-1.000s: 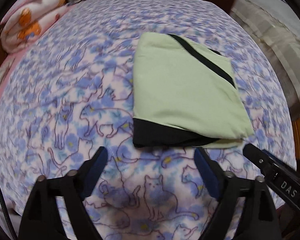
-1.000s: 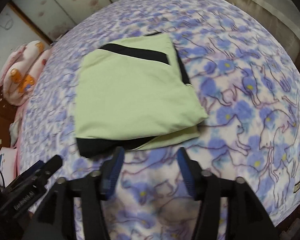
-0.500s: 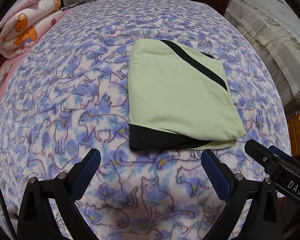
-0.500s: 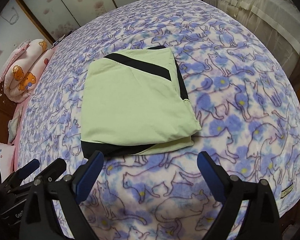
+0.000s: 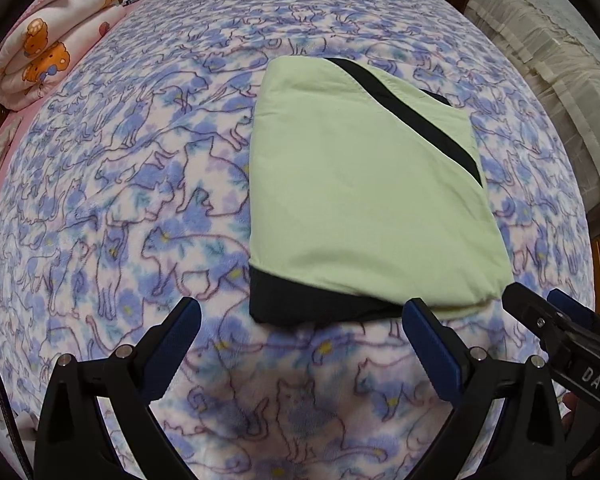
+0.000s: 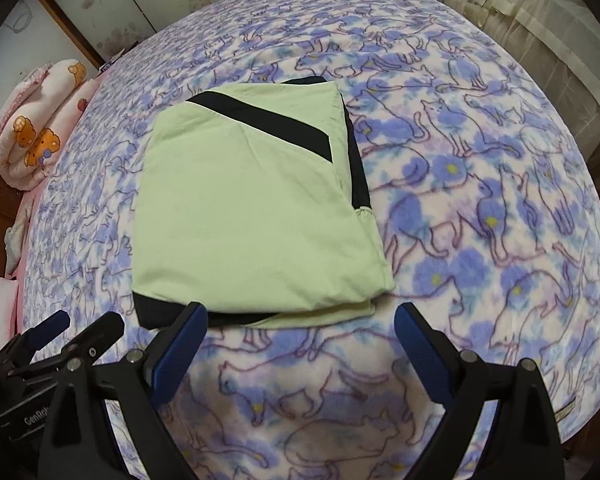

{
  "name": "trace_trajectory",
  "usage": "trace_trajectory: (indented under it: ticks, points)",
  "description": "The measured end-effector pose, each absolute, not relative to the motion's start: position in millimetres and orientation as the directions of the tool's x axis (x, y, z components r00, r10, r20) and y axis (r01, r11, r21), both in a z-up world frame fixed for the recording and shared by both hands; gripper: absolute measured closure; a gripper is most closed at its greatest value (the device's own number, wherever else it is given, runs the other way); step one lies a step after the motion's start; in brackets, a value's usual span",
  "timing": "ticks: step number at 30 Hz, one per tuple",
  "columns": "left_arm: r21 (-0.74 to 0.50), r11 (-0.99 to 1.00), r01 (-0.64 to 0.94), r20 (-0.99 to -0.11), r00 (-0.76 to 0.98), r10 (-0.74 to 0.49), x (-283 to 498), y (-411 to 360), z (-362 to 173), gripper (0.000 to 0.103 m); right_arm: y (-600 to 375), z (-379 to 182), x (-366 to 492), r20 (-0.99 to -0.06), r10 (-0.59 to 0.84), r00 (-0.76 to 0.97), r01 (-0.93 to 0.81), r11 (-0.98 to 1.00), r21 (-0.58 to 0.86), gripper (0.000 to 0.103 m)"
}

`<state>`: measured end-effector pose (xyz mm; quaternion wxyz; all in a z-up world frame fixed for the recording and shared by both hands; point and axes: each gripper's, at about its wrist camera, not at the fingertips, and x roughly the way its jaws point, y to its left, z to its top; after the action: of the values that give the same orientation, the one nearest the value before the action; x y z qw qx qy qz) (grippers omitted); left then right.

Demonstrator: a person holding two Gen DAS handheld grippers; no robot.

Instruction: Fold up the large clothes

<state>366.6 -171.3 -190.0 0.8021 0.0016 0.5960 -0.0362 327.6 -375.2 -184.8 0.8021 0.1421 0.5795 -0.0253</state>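
Far left, at the bed's edge, we note a rolled pink quilt with orange bear prints (image 5: 48,44), lying on a pink sheet (image 5: 4,176). Behind the bed's far end run pale panelled doors with faint flower marks and brown wooden frames (image 6: 140,4).

The surface is a bed covered by a fleece blanket printed with blue-violet cats and flowers on pale pink (image 5: 140,184); it fills most of both views.

On the blanket lies the folded light-green garment with black trim (image 5: 364,192), flat, roughly square, a black diagonal band crossing its far right corner and a black layer showing under its near edge. In the right wrist view it sits centre-left (image 6: 252,208).

Our left gripper (image 5: 300,320) hovers just short of the garment's near edge, jaws spread wide, nothing between them. Our right gripper (image 6: 300,320) likewise, jaws spread and empty, its left finger overlapping the garment's near black edge in the picture; contact we cannot tell.

Far right, beige striped bedding with a lace edge (image 5: 556,80) lies alongside the bed.

Writing: "DAS" on the right gripper's body seen in the left view; "GenRob", cut off, on the left gripper's body in the right view.
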Motion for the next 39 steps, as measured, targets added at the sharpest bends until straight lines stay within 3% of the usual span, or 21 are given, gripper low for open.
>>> trace_trajectory:
  ticks: [5,8,15,19,27,31,34,35,37,38,39]
  points:
    - [-0.042,0.998,0.046,-0.965,0.259,-0.053,404,-168,-213,0.003,-389,-206,354,-0.938,0.178,0.298,0.167,0.958,0.234,0.008]
    - [-0.084,0.996,0.006,-0.974,0.210,-0.083,429,-157,-233,0.003,-405,-232,372,-0.920,0.287,0.268,0.183,0.922,0.341,0.008]
    - [-0.217,0.975,-0.039,-0.974,0.078,-0.214,470,-130,-284,0.003,-438,-285,401,-0.906,0.374,0.198,0.215,0.885,0.412,0.008]
    - [-0.387,0.919,-0.078,-0.922,0.012,-0.388,487,-117,-312,0.003,-458,-315,414,-0.830,0.522,0.198,0.262,0.788,0.558,0.005]
    - [-0.568,0.822,-0.037,-0.823,0.006,-0.568,519,-122,-345,0.003,-471,-343,436,-0.655,0.739,0.160,0.242,0.614,0.752,0.002]
    - [-0.576,0.814,-0.078,-0.816,0.005,-0.578,531,-129,-357,0.003,-453,-343,448,-0.576,0.804,0.146,0.210,0.544,0.813,0.002]
    - [-0.557,0.825,-0.095,-0.830,0.019,-0.558,529,-133,-355,0.007,-433,-350,461,-0.615,0.781,0.107,0.225,0.583,0.780,0.002]
    - [-0.546,0.832,-0.098,-0.837,0.024,-0.546,527,-134,-353,0.013,-430,-350,463,-0.628,0.772,0.097,0.225,0.598,0.769,0.002]
    - [-0.518,0.848,-0.110,-0.855,0.033,-0.518,523,-137,-345,0.024,-429,-346,462,-0.625,0.773,0.112,0.225,0.593,0.773,0.006]
    - [-0.508,0.853,-0.116,-0.861,0.036,-0.508,522,-138,-341,0.033,-428,-343,458,-0.610,0.782,0.127,0.219,0.577,0.786,0.020]
    - [-0.497,0.858,-0.127,-0.867,0.042,-0.496,520,-138,-336,0.039,-430,-343,455,-0.603,0.787,0.131,0.220,0.570,0.792,0.043]
